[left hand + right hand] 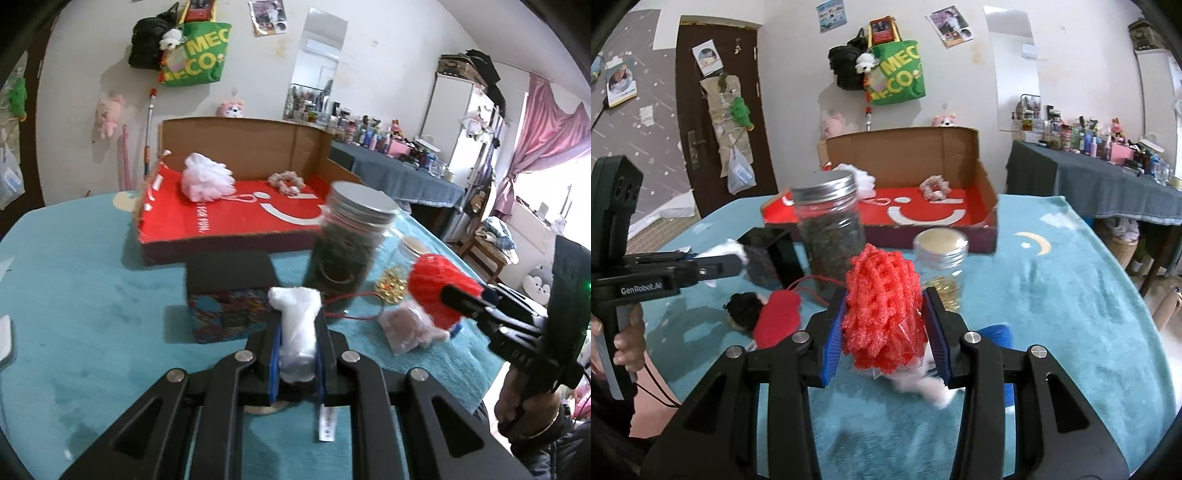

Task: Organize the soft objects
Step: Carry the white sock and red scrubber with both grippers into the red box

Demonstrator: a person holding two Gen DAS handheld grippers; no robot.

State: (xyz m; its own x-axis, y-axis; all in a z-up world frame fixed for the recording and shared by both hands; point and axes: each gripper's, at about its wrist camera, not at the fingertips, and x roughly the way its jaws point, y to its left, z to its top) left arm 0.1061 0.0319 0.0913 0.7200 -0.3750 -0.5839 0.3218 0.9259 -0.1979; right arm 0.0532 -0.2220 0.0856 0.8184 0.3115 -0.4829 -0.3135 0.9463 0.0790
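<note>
Left wrist: tall jar (pixel 347 243) between gripper (pixel 298 339) and box (pixel 229 221).

Daylight pours in from the blown-out window behind the pink curtain (pixel 546 125), at the right of the left wrist view; the room is otherwise evenly, softly lit. The tall glass jar with the silver screw lid (pixel 347 251) is smeared by motion blur, as are nearby things. Shadows on the teal fleece-covered desk (pixel 74 280) are faint. Fisheye bending curves the walls, and dark vignetting rings both views.
</note>
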